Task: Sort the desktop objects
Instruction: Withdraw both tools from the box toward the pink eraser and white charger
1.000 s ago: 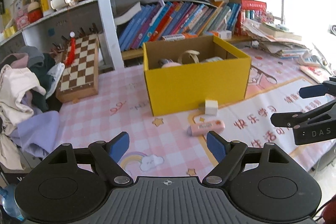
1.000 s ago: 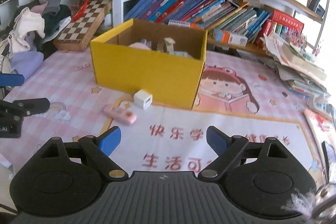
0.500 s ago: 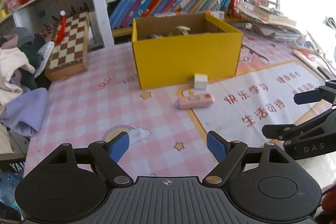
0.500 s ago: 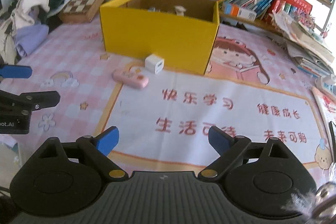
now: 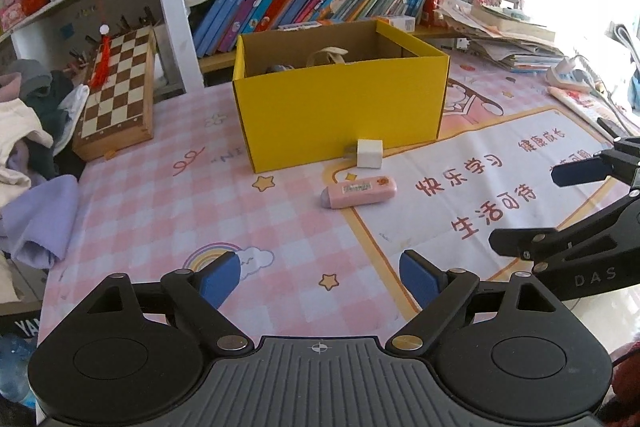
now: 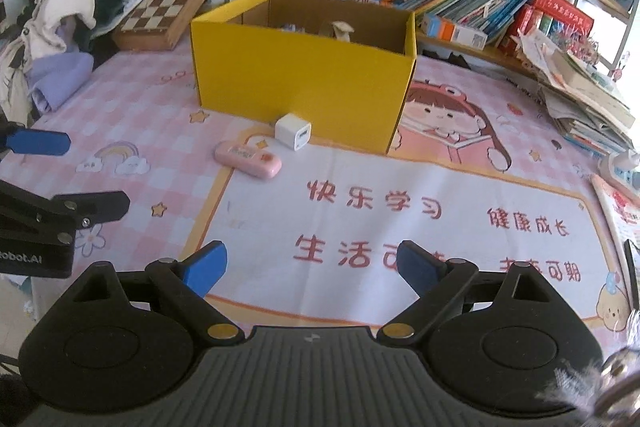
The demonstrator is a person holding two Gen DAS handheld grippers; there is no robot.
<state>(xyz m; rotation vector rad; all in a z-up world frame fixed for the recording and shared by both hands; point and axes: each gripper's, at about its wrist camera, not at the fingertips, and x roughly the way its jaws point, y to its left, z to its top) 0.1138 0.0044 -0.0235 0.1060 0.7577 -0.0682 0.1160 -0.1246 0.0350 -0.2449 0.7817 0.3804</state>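
Yellow box (image 5: 340, 115) upright on pink checked cloth (image 5: 168, 195), open top, a few items inside: a beige loop (image 5: 326, 55) showing over the rim, the rest too hidden to name. White cube charger (image 5: 369, 153) on the cloth just beside the box's front wall, apart from it by a sliver or touching; cannot tell which. Pink eraser case (image 5: 359, 191) lying flat near the charger, a little further from the box, at the edge of the white printed mat (image 5: 500, 195).

Left gripper (image 5: 320, 277) low over the cloth, blue pads spread wide, nothing between them. Right gripper (image 6: 310, 265) over the mat, pads likewise spread, holding nothing. Each gripper visible at the edge of the other's view, jaws parted. Both well apart from charger and eraser case.

Chessboard (image 5: 116, 91) leaning behind and left of the box. Heap of clothes (image 5: 28, 147) at far left. Row of slanted books (image 5: 312, 3) on the shelf behind the box. Stack of papers (image 6: 580, 87) to the right.
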